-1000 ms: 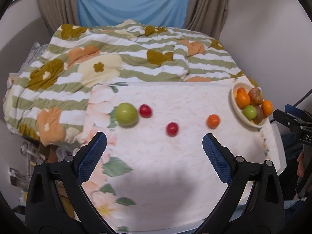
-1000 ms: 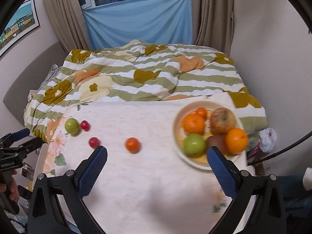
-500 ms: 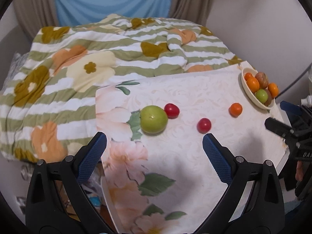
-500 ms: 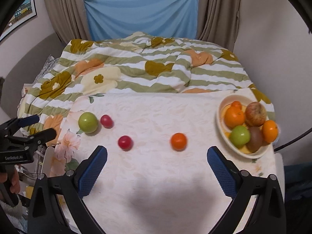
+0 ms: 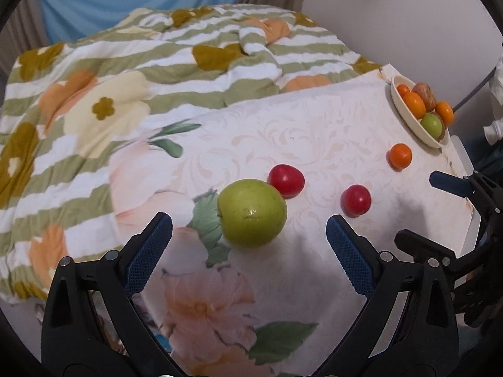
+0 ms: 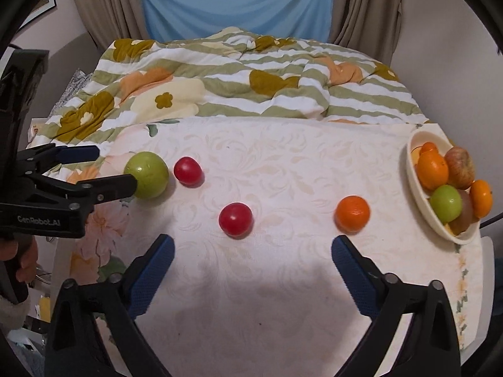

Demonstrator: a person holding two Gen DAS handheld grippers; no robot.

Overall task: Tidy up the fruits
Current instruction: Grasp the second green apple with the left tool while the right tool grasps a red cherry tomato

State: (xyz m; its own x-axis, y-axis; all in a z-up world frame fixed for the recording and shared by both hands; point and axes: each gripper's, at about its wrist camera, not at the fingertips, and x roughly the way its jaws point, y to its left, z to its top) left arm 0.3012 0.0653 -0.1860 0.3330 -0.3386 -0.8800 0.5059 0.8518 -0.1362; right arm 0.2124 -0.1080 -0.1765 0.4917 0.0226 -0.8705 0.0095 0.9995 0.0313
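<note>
A green apple (image 5: 252, 212) lies on the floral tablecloth (image 5: 314, 138), just ahead of my open, empty left gripper (image 5: 248, 235). Two red tomatoes (image 5: 286, 179) (image 5: 356, 199) and a loose orange (image 5: 400, 155) lie to its right. A cream bowl (image 5: 408, 117) of fruit stands at the far right. In the right wrist view the apple (image 6: 147, 174), tomatoes (image 6: 187, 170) (image 6: 235, 219), orange (image 6: 352, 213) and bowl (image 6: 418, 194) show. My right gripper (image 6: 251, 257) is open and empty, just short of the nearer tomato. The left gripper (image 6: 107, 169) flanks the apple.
A striped floral quilt (image 6: 251, 75) covers the bed behind the table. Curtains and a blue cloth (image 6: 235, 3) hang at the back. The table's left edge (image 5: 110, 194) and right edge (image 6: 484, 267) are close. A wall stands right of the bowl.
My left gripper has moved forward and left, up to the green apple. My right gripper has swung left, away from the bowl, toward the tomato and orange.
</note>
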